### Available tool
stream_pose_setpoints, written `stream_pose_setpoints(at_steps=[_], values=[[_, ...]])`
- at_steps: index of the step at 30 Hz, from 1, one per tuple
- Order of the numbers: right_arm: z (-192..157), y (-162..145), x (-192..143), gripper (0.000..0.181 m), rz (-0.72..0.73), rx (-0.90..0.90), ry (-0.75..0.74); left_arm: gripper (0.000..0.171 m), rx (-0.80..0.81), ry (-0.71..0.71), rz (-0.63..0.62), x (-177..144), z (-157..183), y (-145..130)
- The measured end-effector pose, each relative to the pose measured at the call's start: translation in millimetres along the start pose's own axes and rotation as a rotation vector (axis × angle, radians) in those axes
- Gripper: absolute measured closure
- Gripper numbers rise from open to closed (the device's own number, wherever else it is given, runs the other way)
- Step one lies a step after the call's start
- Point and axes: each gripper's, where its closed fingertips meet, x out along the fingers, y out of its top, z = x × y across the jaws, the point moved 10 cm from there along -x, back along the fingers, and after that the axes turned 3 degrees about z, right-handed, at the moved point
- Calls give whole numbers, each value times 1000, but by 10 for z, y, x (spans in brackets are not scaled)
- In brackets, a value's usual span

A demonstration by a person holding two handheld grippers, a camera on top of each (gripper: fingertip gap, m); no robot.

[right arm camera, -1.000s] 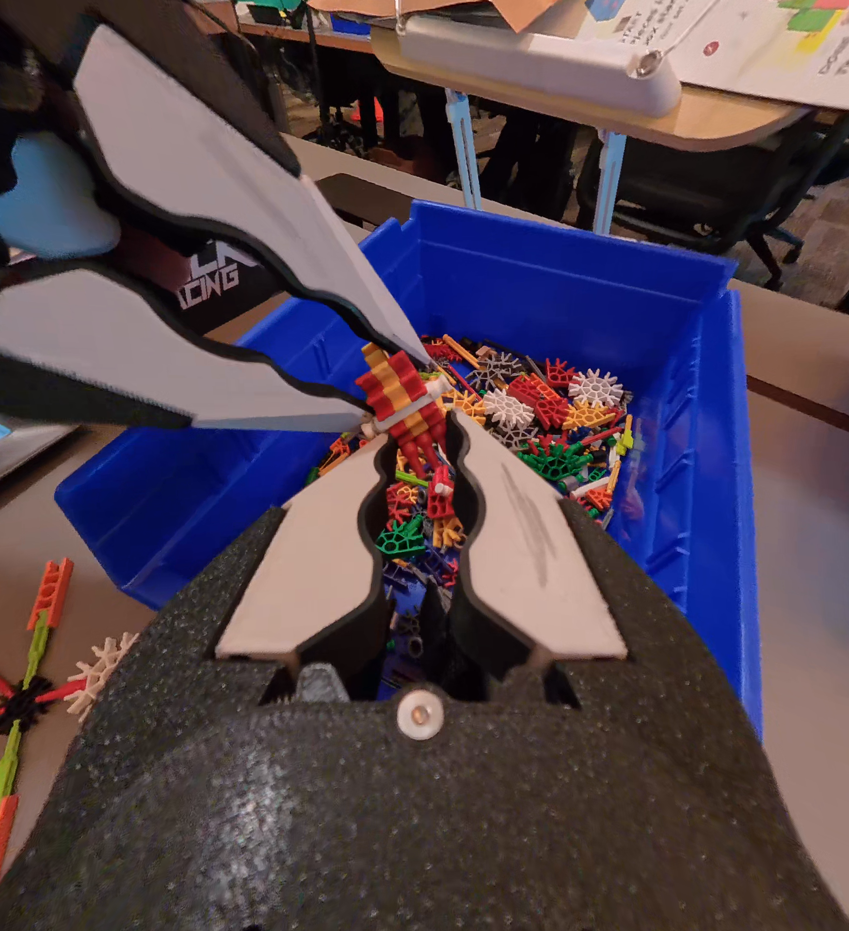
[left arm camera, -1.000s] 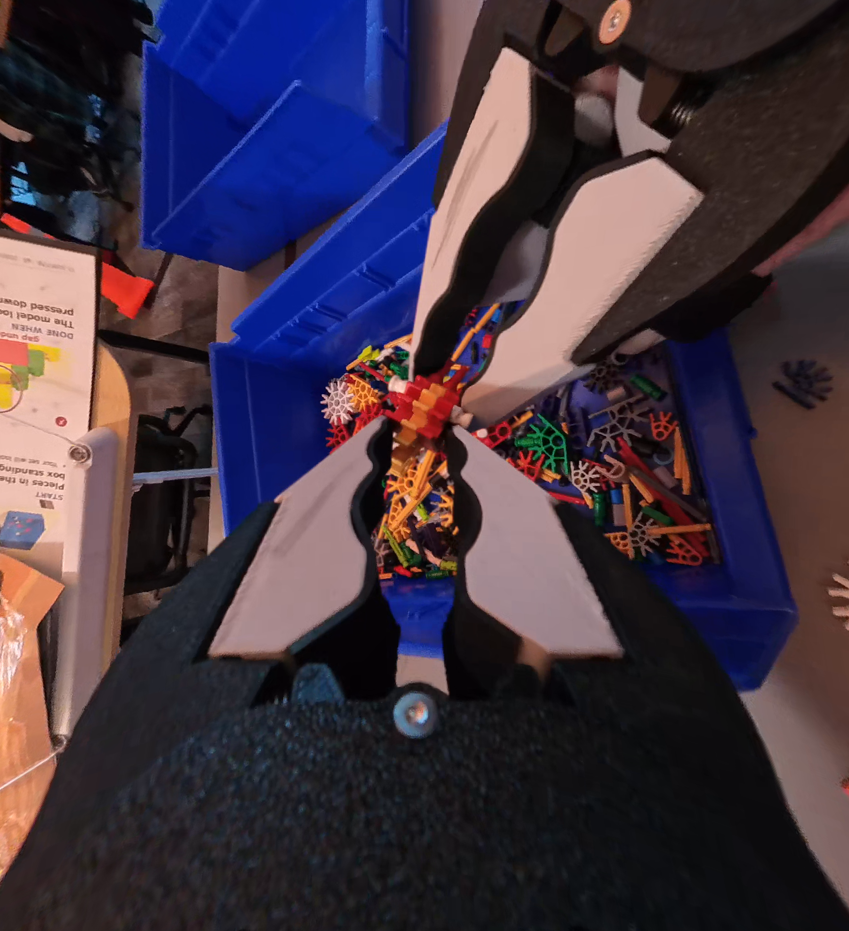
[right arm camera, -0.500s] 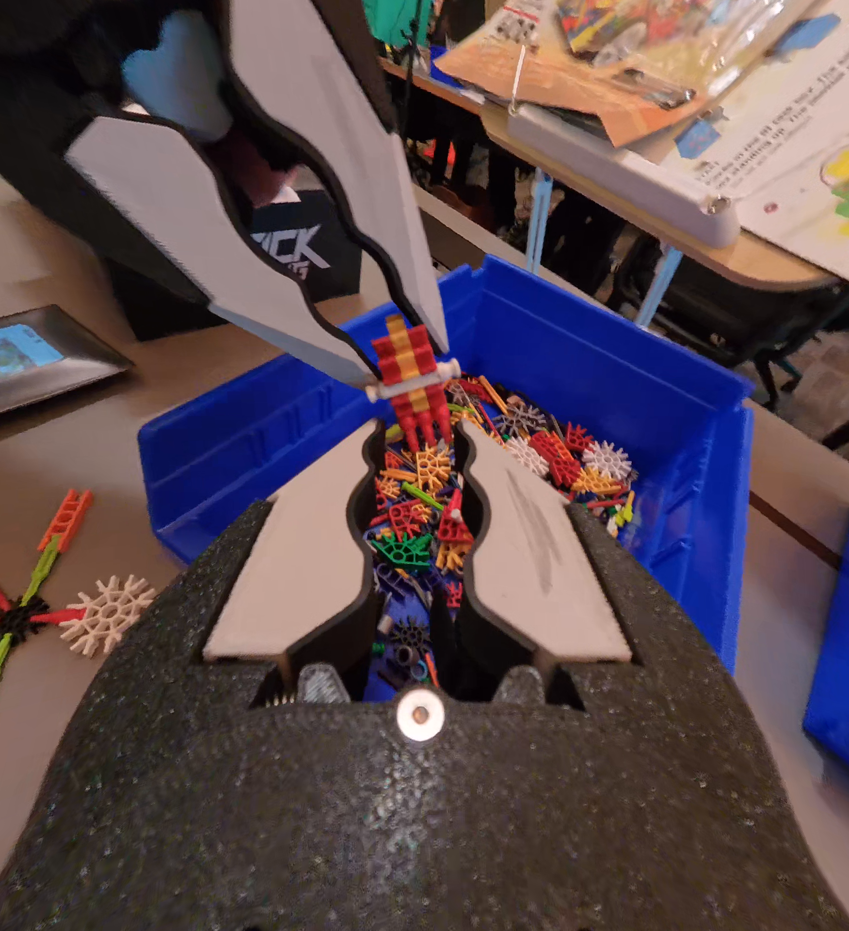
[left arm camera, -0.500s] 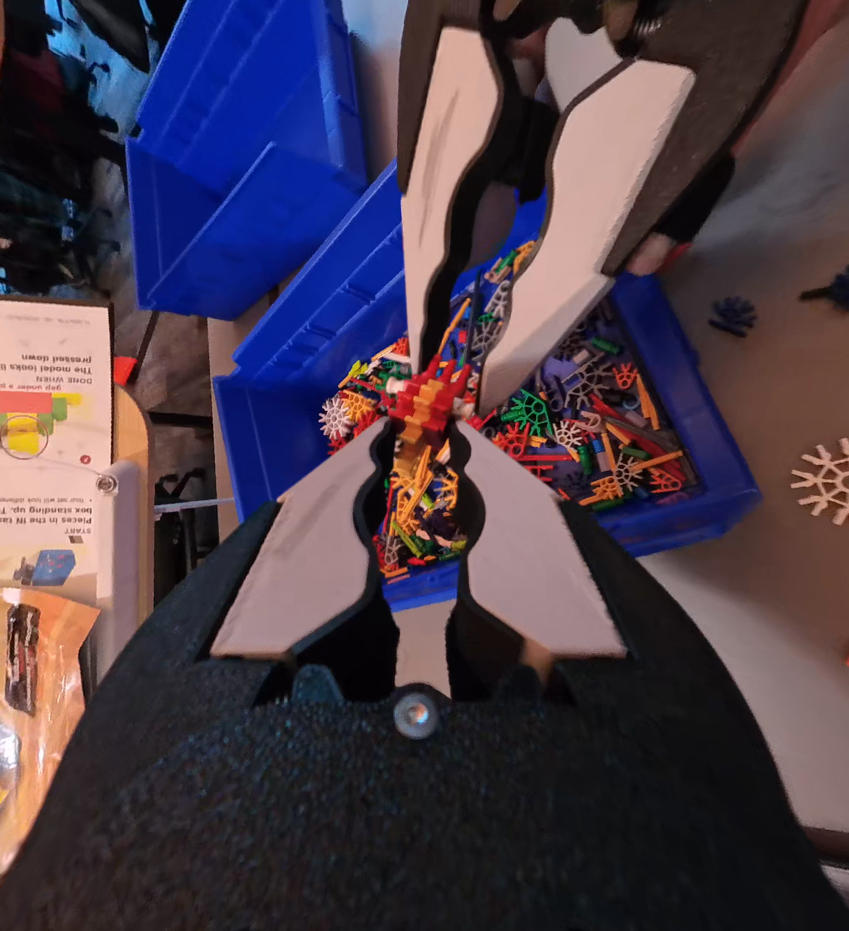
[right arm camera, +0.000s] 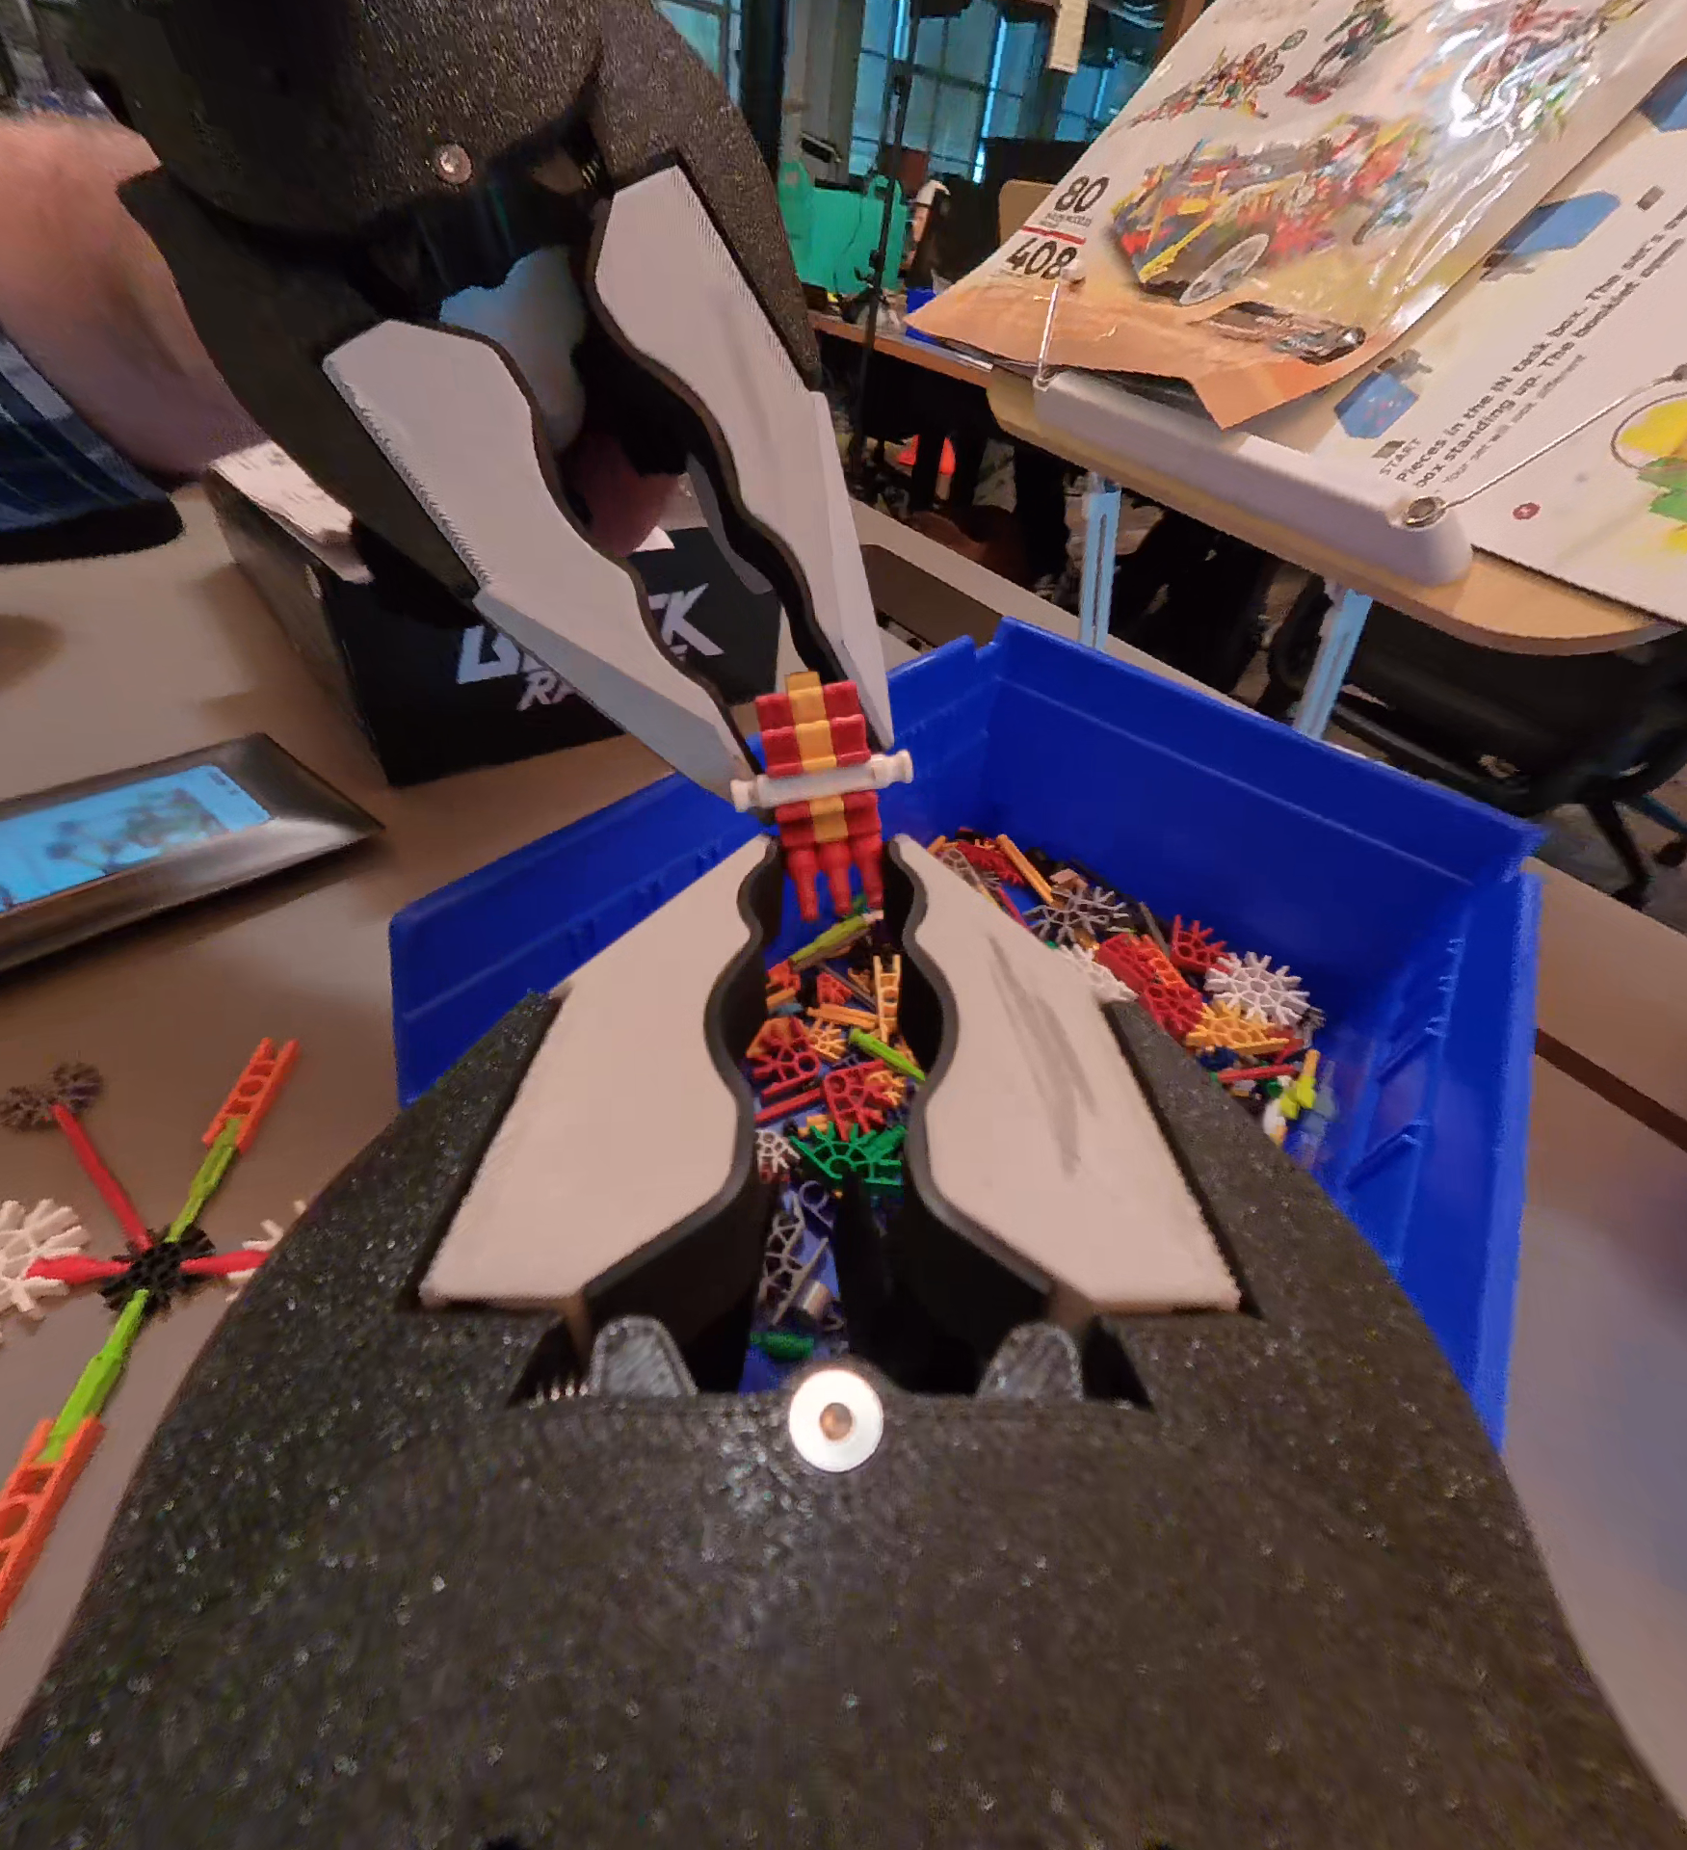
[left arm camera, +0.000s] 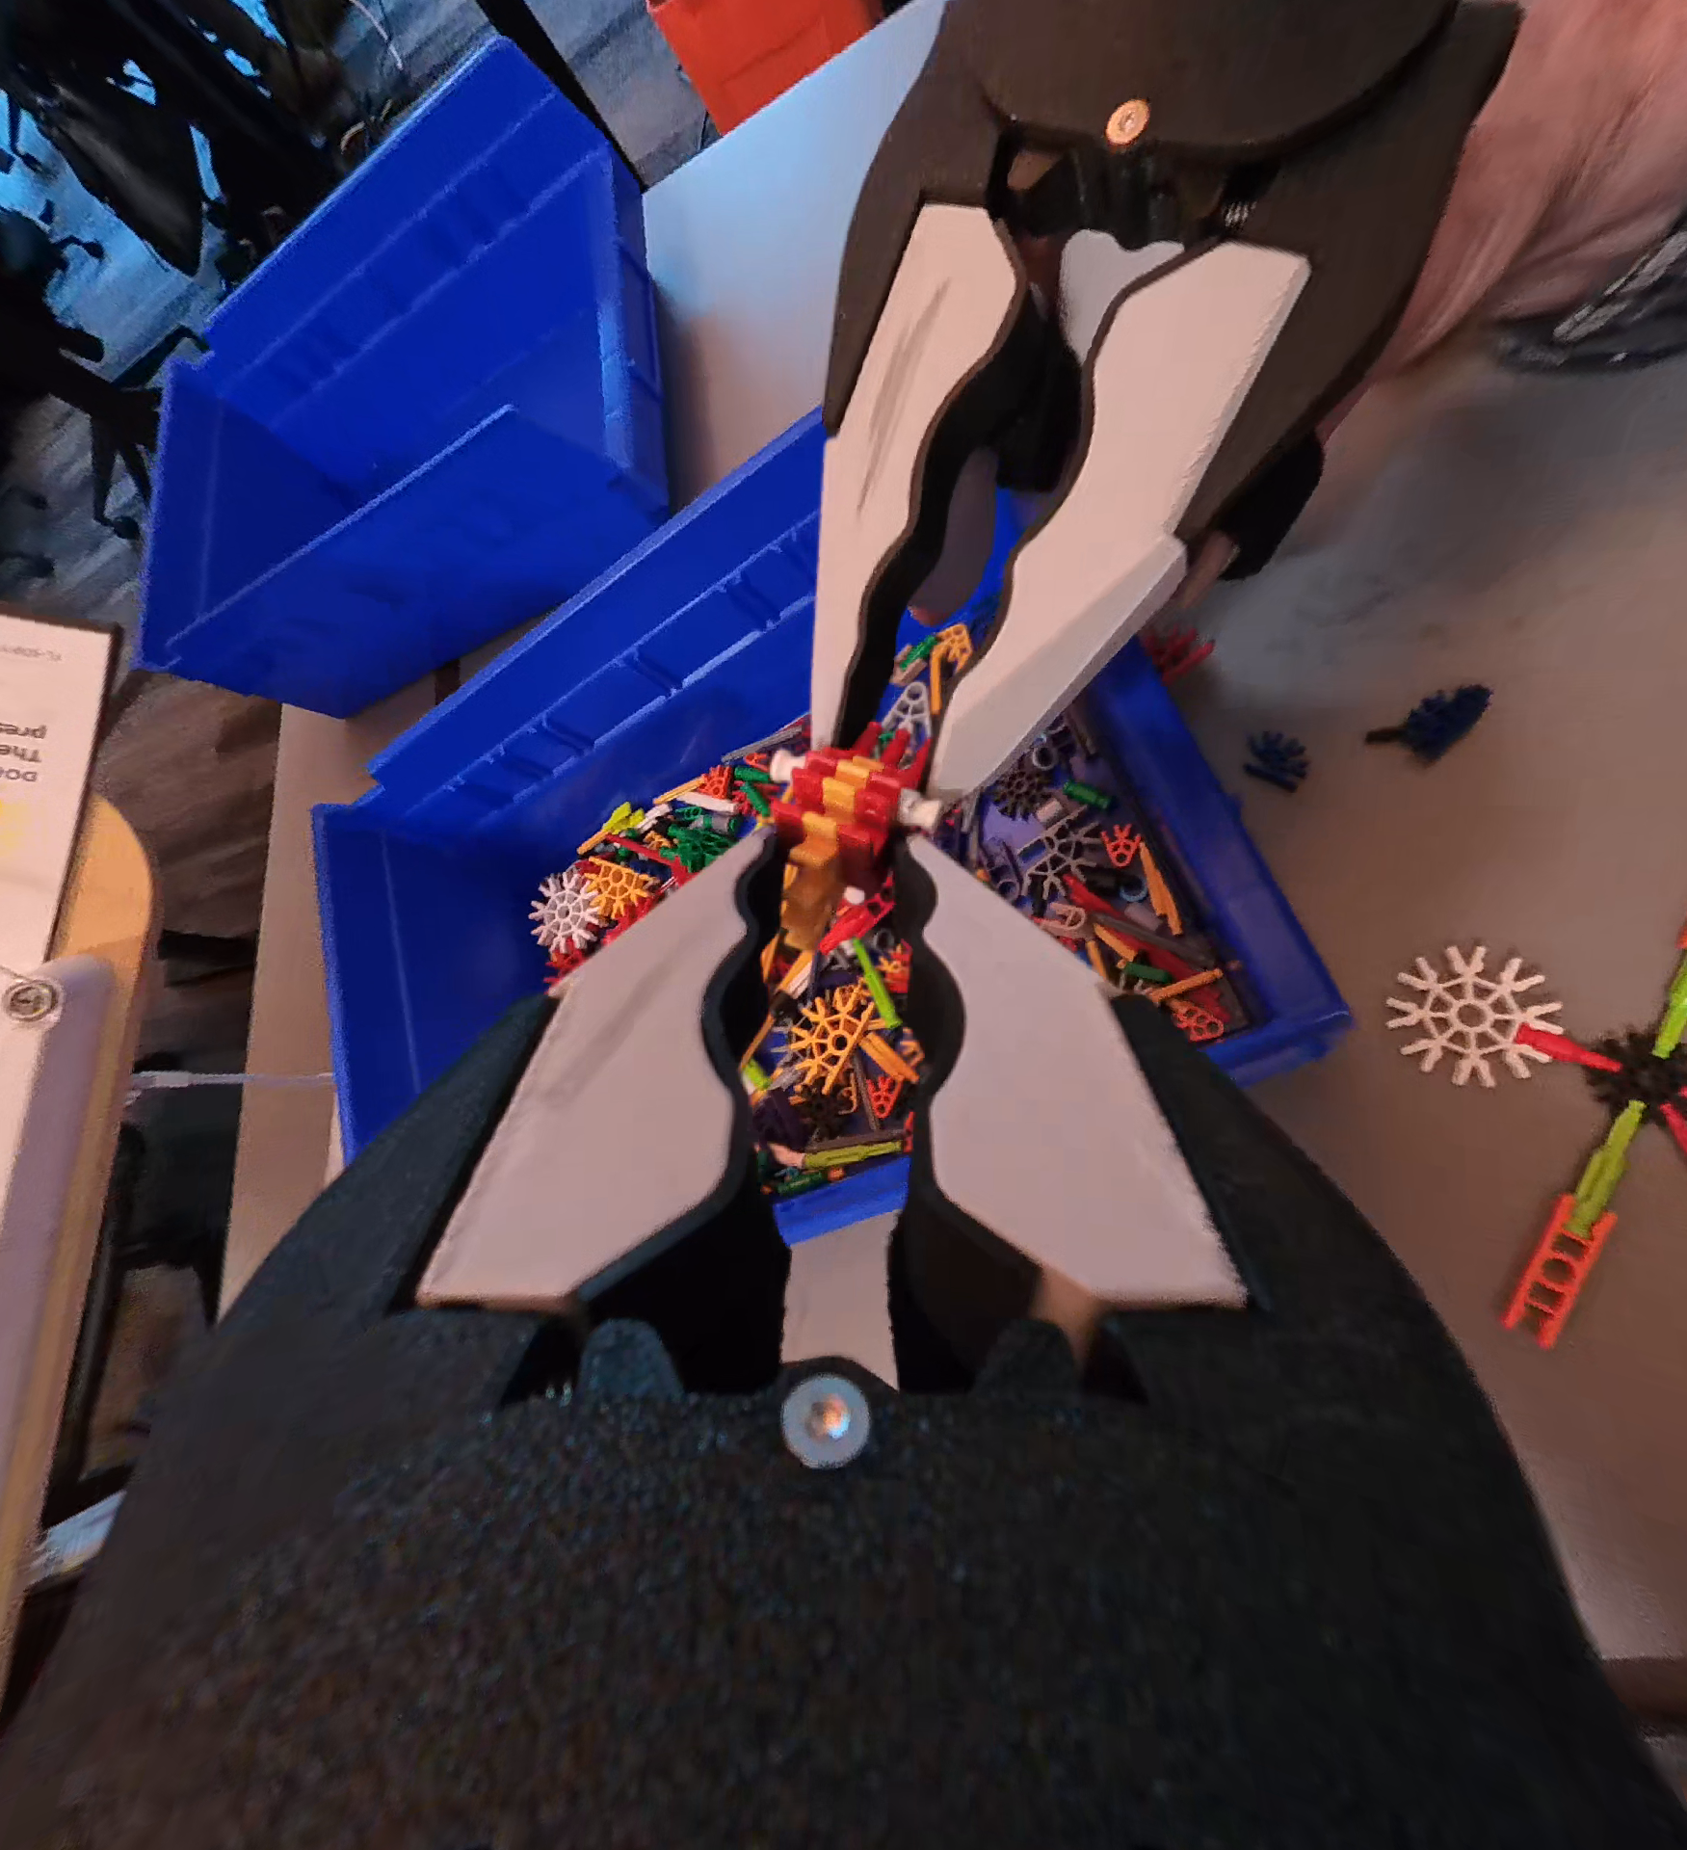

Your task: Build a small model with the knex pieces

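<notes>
A small stack of red and yellow connectors on a white rod [left arm camera: 844, 791] hangs above an open blue bin [left arm camera: 359, 951] full of mixed coloured construction pieces. My left gripper [left arm camera: 834, 846] is shut on one end of the stack. My right gripper [left arm camera: 879, 741] comes in from the top and is shut on the other end. In the right wrist view the stack [right arm camera: 819, 761] sits between my right gripper [right arm camera: 834, 856] below and my left gripper [right arm camera: 804, 746] from the upper left, over the bin [right arm camera: 1219, 801].
A second blue bin [left arm camera: 399, 400] stands behind. A spoked assembly of red, green and orange rods [left arm camera: 1640, 1071] with a white snowflake connector [left arm camera: 1470, 1011] lies on the table; it also shows in the right wrist view [right arm camera: 148, 1271]. A tablet [right arm camera: 108, 851], a black box [right arm camera: 519, 651] and a stand with printed sheets [right arm camera: 1520, 300] surround the bin. Only a small space, under 4 cm, lies between the two pairs of fingers.
Both grippers have risen together with the stack held between them, farther above the bin. The spoked assembly has come into view in both views.
</notes>
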Motion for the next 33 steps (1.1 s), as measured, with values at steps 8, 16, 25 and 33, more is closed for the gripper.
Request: stream_pose_setpoints(at_steps=[8,16,25,33], values=[[104,-11,-51,164,113,252,103,151,-212,-71,175,-34,-97,-38],[99,5,-70,154,85,104,-69,152,-384,-46,115,26,-168,-103],[-101,80,-31,170,41,-216,-207,152,-445,-6,26,100,-101,-51],[-106,43,-1,166,-20,-262,-220,152,-504,55,-7,114,-85,-14]])
